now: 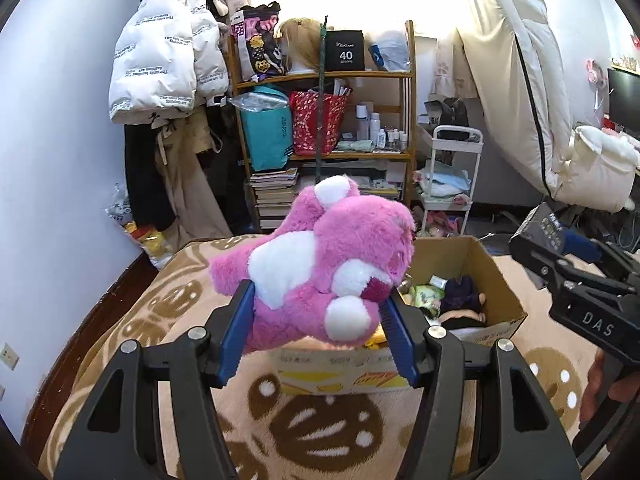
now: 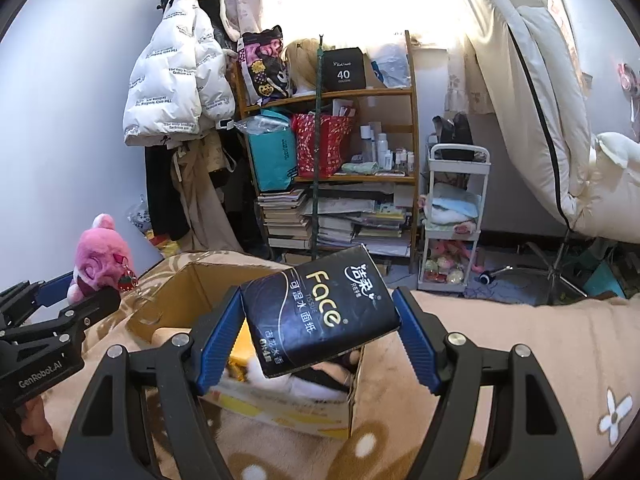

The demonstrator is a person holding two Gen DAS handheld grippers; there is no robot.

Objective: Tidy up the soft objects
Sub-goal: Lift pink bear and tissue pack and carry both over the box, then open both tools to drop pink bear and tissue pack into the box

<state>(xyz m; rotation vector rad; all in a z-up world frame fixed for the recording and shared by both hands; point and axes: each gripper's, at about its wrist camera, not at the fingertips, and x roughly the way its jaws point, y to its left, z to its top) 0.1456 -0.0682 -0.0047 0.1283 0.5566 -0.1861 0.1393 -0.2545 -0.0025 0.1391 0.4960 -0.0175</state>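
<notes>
Both hand-held black two-finger grippers with blue ribbed pads are loaded above an open brown cardboard box (image 1: 500, 280) that sits on a beige fleece blanket patterned with brown cookie shapes (image 1: 132, 320). On the left, the left gripper (image 1: 318, 320) pinches a fluffy pink plush bear with white belly and paw patches (image 1: 312, 256) between its pads, the toy bulging up and forward out of the jaws and hanging over the near left corner of the box; in the right wrist view that same gripper (image 2: 86, 290) shows at the left edge with the bear's pink head (image 2: 100, 252) sticking up beyond it and a small red strawberry charm (image 2: 127, 280) dangling at its side. On the right, the right gripper (image 2: 320, 320) clamps a soft black pack of facial tissue printed with gold "Face" lettering (image 2: 320, 312), tilted so one corner points up, held directly over the box opening (image 2: 180, 292). Inside the box lie other soft things, among them a dark purple plush (image 1: 460, 292) and a pale green item (image 1: 426, 294). From the left wrist view the right gripper's black body marked "DAS" (image 1: 592, 300) shows at the right edge, but its pads are out of frame there. Behind the bed stand a wooden shelf crowded with bags, bottles and stacked books (image 2: 332, 160), a white puffer jacket hanging on the wall (image 2: 172, 84) and a small white rolling cart (image 2: 456, 216).
</notes>
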